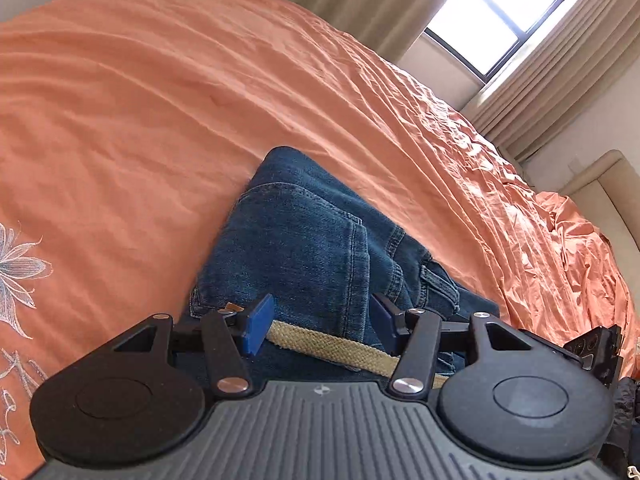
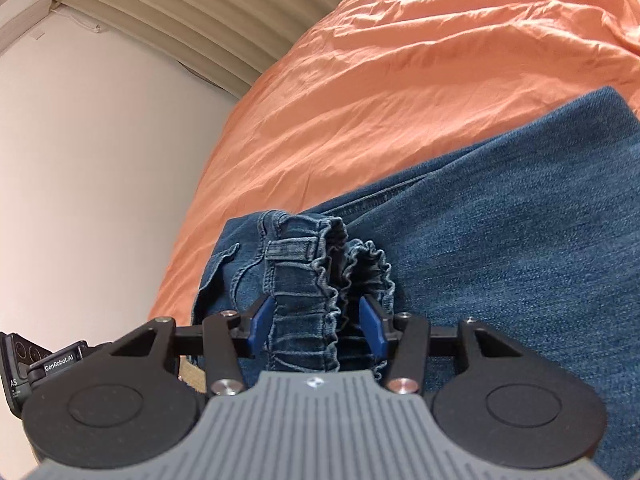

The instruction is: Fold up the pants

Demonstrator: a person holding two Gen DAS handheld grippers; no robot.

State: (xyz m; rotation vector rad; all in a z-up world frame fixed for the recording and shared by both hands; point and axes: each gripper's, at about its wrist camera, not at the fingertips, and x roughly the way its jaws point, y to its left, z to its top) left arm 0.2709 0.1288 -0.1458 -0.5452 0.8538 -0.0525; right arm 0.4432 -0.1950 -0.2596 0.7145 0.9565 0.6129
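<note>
both hand-held grippers (image 1: 320, 326) (image 2: 316, 320) straddle jeans (image 1: 304, 232) on orange bedspread (image 1: 160, 100), pads apart.

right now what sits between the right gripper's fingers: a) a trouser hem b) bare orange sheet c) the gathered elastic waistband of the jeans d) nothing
c: in the right wrist view the ruffled denim waistband with its belt loop runs between the blue fingers of the right gripper.

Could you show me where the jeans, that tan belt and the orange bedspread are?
jeans (image 1: 304, 232), left wrist view, on the back pocket.
tan belt (image 1: 340, 346), left wrist view, on its woven middle.
orange bedspread (image 2: 400, 92), right wrist view, on bare wrinkled cloth.
</note>
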